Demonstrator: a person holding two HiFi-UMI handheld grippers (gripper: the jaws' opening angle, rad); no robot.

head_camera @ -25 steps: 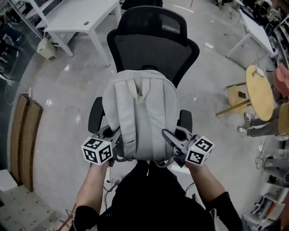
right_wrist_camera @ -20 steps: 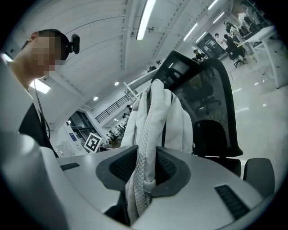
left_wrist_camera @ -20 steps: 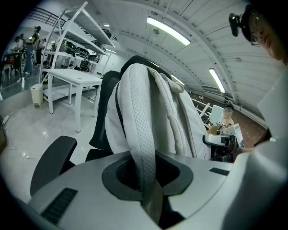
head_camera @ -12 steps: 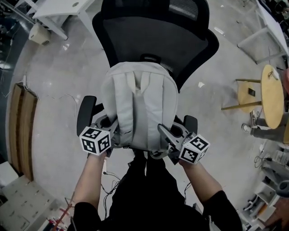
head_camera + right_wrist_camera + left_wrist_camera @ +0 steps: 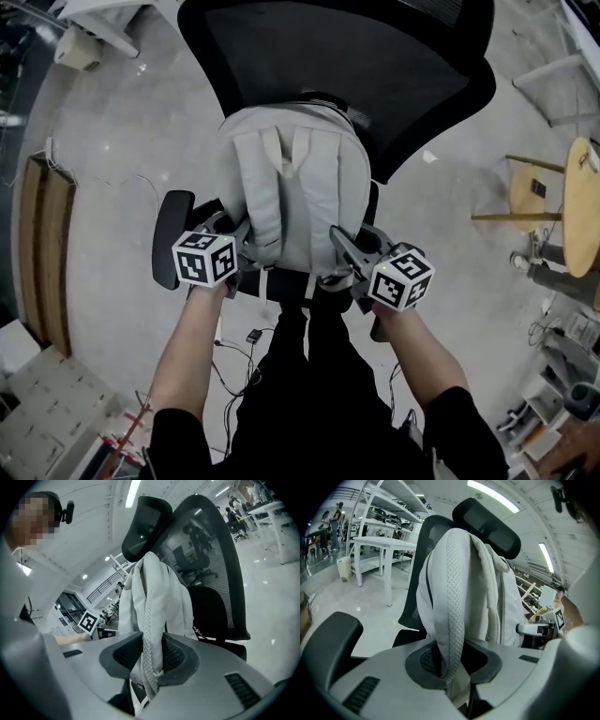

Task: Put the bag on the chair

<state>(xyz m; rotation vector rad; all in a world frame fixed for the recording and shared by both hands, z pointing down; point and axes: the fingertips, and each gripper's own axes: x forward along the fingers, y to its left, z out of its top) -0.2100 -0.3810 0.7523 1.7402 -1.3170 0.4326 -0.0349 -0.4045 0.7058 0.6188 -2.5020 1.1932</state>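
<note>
A: Bag position?
B: The bag (image 5: 295,187) is upright, straps facing the person, and leans on the mesh back of the chair (image 5: 375,66). The grippers hide its bottom, so I can't tell if it rests on the seat.

A: Grippers?
B: The left gripper (image 5: 242,251) is pinched narrow on the left strap (image 5: 454,620). Its jaws are opening and the webbing touches both pads. The right gripper (image 5: 343,249) sits wider on the right strap (image 5: 151,630), also opening, with pads against the mesh padding.

A: Anything crowding them?
B: The left armrest (image 5: 172,225) is just beside the left gripper. Cables (image 5: 239,342) lie on the floor by the person's legs. Well apart are a wooden board (image 5: 42,253) at left, a round table (image 5: 581,206) and stool (image 5: 530,187) at right, and a white table (image 5: 382,543) beyond the chair.
</note>
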